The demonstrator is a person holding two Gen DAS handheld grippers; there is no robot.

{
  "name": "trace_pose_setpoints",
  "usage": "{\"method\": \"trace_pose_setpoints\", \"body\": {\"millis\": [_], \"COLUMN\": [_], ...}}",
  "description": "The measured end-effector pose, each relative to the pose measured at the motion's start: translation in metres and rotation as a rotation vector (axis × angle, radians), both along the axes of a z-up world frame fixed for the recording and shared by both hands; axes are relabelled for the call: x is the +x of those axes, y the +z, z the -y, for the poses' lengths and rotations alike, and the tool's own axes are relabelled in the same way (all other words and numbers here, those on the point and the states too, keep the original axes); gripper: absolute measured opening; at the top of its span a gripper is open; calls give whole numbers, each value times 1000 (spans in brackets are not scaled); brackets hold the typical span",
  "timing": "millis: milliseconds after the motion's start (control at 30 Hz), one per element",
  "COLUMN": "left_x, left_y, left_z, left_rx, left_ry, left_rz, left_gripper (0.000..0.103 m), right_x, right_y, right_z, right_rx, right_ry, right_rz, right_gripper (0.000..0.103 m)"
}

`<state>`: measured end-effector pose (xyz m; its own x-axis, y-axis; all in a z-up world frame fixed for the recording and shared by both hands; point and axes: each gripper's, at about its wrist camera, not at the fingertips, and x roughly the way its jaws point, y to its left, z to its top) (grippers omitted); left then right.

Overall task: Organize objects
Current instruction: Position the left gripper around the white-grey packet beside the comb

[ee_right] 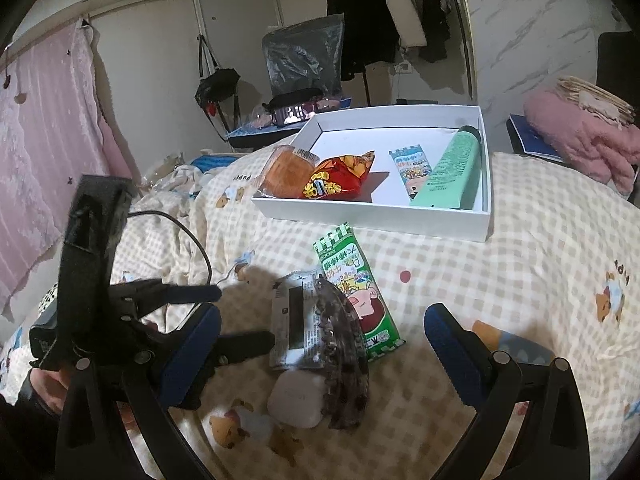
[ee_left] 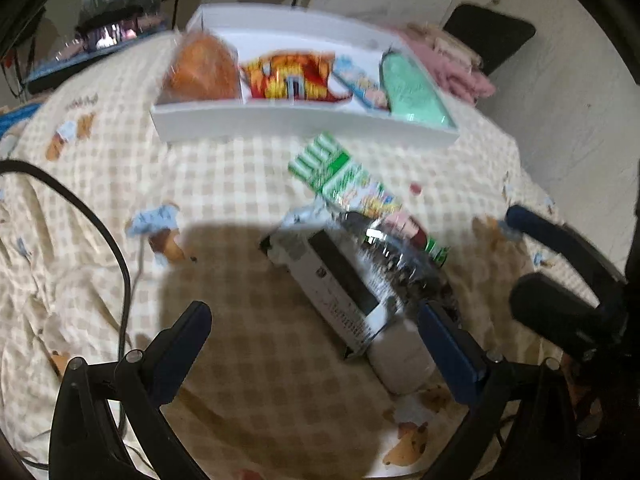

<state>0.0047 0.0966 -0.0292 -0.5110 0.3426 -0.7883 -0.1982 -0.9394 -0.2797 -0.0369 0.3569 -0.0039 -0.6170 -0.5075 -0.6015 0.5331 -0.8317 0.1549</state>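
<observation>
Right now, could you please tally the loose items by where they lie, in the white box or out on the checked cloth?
In the white box: 4 (bun, red snack bag, small blue packet, green tube).
On the checked cloth: 4 (green candy packet, grey-white sachet, dark hair claw, white case).
Total: 8.

Bed w/ checked cover point(ee_right: 480, 280) carries all. White box point(ee_right: 372, 216) sits on it. Just in front of box: green snack pack point(ee_right: 352, 280), beside it silver sachet point(ee_right: 292, 324), dark hair claw point(ee_right: 344, 356), white case point(ee_right: 296, 398); black cable point(ee_right: 192, 236) left of box.
</observation>
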Motion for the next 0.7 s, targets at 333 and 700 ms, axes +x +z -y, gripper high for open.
{"method": "trace_pose_setpoints", "body": {"millis": [333, 700], "left_x": [-9, -20], "left_y": [-12, -25], "left_z": [2, -13], "left_rx": [12, -77], "left_ry": [34, 64], "left_rz": [26, 69], "left_gripper": [103, 103], "right_x": [-5, -7], "right_y": [-9, -9], "right_z": [4, 2], "right_rx": [12, 1], "right_ry": [-29, -50], "right_rz": [-39, -51], "right_gripper": [102, 102]}}
